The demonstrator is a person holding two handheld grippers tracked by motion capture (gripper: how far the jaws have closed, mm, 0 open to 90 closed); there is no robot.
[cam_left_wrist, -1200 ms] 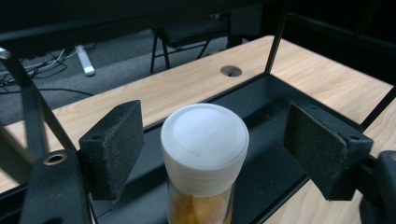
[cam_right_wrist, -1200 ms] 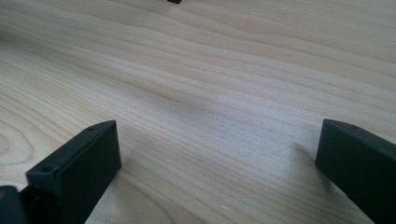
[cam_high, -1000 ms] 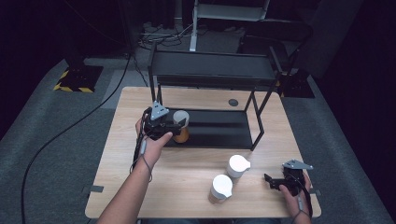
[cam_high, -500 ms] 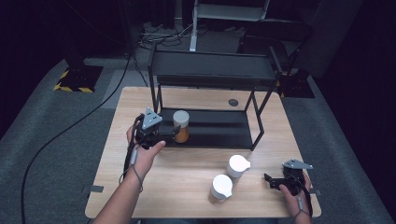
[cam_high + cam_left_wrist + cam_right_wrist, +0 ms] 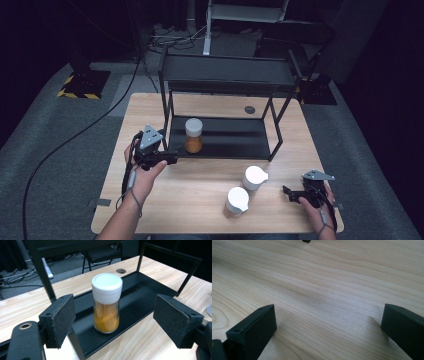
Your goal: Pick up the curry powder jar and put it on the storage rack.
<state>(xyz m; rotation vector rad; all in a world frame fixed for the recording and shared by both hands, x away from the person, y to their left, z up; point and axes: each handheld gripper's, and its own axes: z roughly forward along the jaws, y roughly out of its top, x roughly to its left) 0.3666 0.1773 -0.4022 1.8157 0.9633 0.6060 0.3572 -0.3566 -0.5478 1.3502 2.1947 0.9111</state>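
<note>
A white-capped jar of orange contents (image 5: 193, 135) (image 5: 106, 303) stands upright on the black lower shelf (image 5: 235, 137) (image 5: 140, 292) of a rack. My left gripper (image 5: 168, 158) (image 5: 120, 321) is open just left of the shelf's front corner, and nothing sits between its pads (image 5: 60, 318); the jar is a little beyond them. Two more white-capped jars (image 5: 254, 178) (image 5: 236, 201) stand on the table in front of the rack. My right gripper (image 5: 288, 192) (image 5: 328, 327) rests open at the table's right front, low over bare wood (image 5: 322, 285).
The black two-level rack (image 5: 227, 74) takes up the middle back of the wooden table (image 5: 200, 200). A round hole (image 5: 249, 109) (image 5: 121, 271) lies in the tabletop behind the rack. Cables (image 5: 75, 135) trail over the grey floor to the left.
My left gripper has let go of the orange jar, which stays on the lower shelf, and has drawn back leftward and toward the person. The right gripper has stayed still.
</note>
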